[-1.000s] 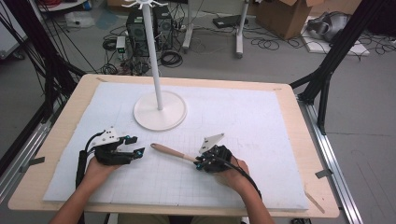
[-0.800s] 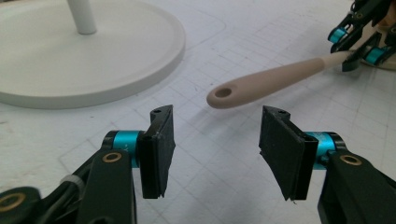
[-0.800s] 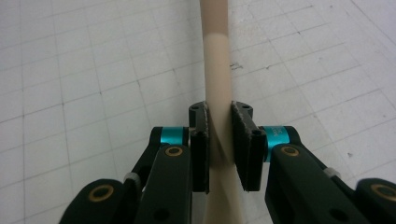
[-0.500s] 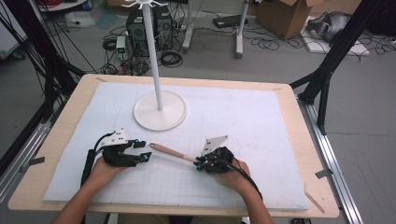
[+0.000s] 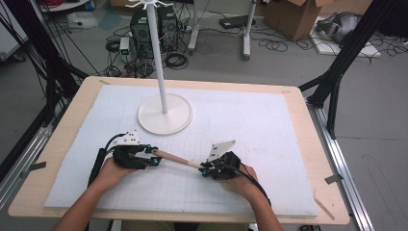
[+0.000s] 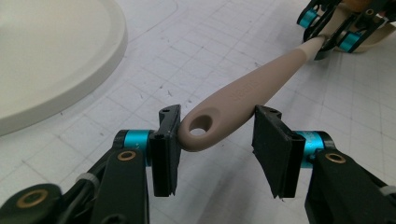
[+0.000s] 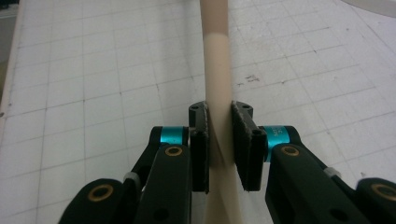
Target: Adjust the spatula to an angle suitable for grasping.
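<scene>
Right gripper [image 7: 219, 135]: clamped on the thin, flattened end of the spatula [image 7: 215, 70], both pads pressed against it; in the high view this gripper [image 5: 206, 168] sits at the near right of the mat.
Left gripper [image 6: 217, 135]: its jaws have just been closing with the spatula's handle end [image 6: 219, 126] between them; one pad touches the rounded tip with the hanging hole, the other stands just clear of it, so there is no grip yet. In the high view this gripper [image 5: 156, 160] is at the near left.
Spatula: a beige tool [image 5: 175, 158] that spans the gap between the two grippers, low over the mat; whether it touches the mat cannot be told.
Hidden end: the spatula's working end is covered by the right gripper and hand [image 5: 245, 180], and cut off at the bottom of the right gripper view.
Lettering: a raised mark on the handle in the left gripper view, too faint to read.
Mat [image 5: 269, 125]: white with a grid, covering the wooden table [image 5: 317, 144].
Stand [image 5: 165, 113]: white round base beyond the left gripper, well apart; its pole top is cut off by the frame.
</scene>
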Available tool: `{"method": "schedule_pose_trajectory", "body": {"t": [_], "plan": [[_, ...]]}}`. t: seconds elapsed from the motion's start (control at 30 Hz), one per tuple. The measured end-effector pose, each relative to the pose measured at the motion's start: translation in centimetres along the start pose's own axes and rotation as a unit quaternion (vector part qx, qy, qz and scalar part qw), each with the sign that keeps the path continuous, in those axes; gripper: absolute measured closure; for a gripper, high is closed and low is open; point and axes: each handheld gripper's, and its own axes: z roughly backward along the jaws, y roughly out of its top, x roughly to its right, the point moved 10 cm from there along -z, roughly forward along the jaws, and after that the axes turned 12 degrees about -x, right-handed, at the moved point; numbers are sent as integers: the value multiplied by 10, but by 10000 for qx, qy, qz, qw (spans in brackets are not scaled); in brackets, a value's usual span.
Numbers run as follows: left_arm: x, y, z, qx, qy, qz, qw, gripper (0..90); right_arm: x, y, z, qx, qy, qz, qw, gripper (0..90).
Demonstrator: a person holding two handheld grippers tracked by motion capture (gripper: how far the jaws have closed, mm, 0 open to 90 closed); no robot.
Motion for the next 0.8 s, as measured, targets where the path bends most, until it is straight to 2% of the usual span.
{"method": "schedule_pose_trajectory", "body": {"t": [0.17,0.27,0.33,0.47,0.53,0.6,0.77,0.8], "plan": [[3,5,6,179,-20,-134,9997,550,0,0,1,95,84,-35,9999,762],[4,8,8,288,11,-178,9994,553,1,-1,-6,-31,-15,-42,10000,629],[6,10,10,343,22,-237,9991,557,0,1,-10,-67,-24,43,10000,653],[8,14,14,430,34,-309,9986,563,1,14,-10,29,-102,134,9999,627],[9,17,16,452,30,-351,9984,566,1,18,-12,-11,-111,185,9998,658],[10,20,17,502,41,-355,9981,568,0,18,-14,-110,-81,266,9996,763],[11,22,19,587,34,-349,9977,563,-1,18,-14,-134,-92,269,9995,776],[10,23,19,645,113,-278,9975,540,-1,18,-13,-115,-108,264,9995,777]]}}
